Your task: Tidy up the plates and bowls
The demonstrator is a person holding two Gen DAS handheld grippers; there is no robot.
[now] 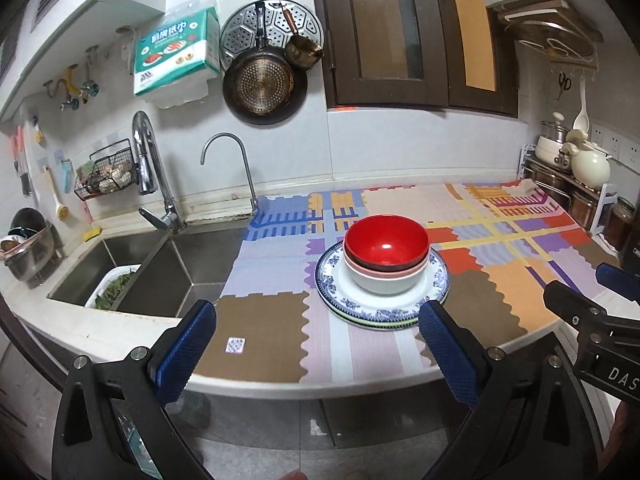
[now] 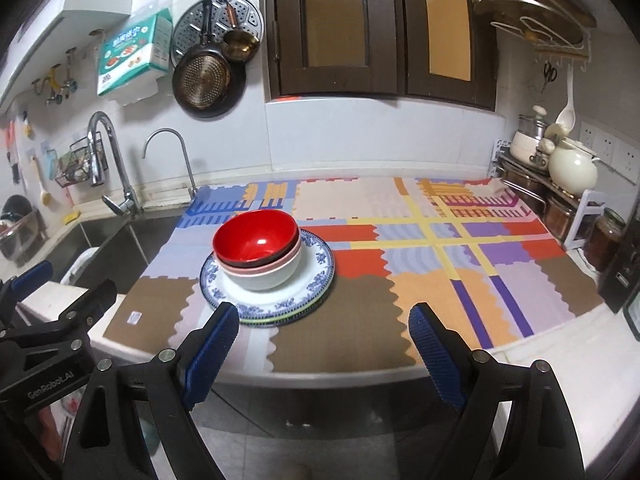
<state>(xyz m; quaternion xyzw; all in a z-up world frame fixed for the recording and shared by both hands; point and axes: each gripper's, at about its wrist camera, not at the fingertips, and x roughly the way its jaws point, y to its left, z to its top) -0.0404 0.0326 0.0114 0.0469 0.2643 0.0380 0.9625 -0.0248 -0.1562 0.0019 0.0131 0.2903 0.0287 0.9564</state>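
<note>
A red bowl (image 1: 386, 240) sits nested on top of a pink bowl and a white bowl (image 1: 384, 282). The bowls rest on a blue-patterned plate (image 1: 438, 280) that tops a small stack of plates on the patchwork cloth (image 1: 260, 320). My left gripper (image 1: 316, 312) is open and empty, back from the counter's front edge, with the stack ahead of its right finger. My right gripper (image 2: 323, 312) is also open and empty; from it the red bowl (image 2: 256, 240) and the plate (image 2: 320, 268) lie ahead to the left. Each gripper shows at the edge of the other's view, the right gripper (image 1: 588, 284) and the left gripper (image 2: 72, 280).
A steel sink (image 1: 160, 276) with a tall faucet (image 1: 152, 160) and a white basket of greens (image 1: 114, 286) lies left of the cloth. A rack of pots (image 2: 560, 168) and jars (image 2: 608, 232) lines the right wall. Pans hang on the back wall (image 1: 260, 88).
</note>
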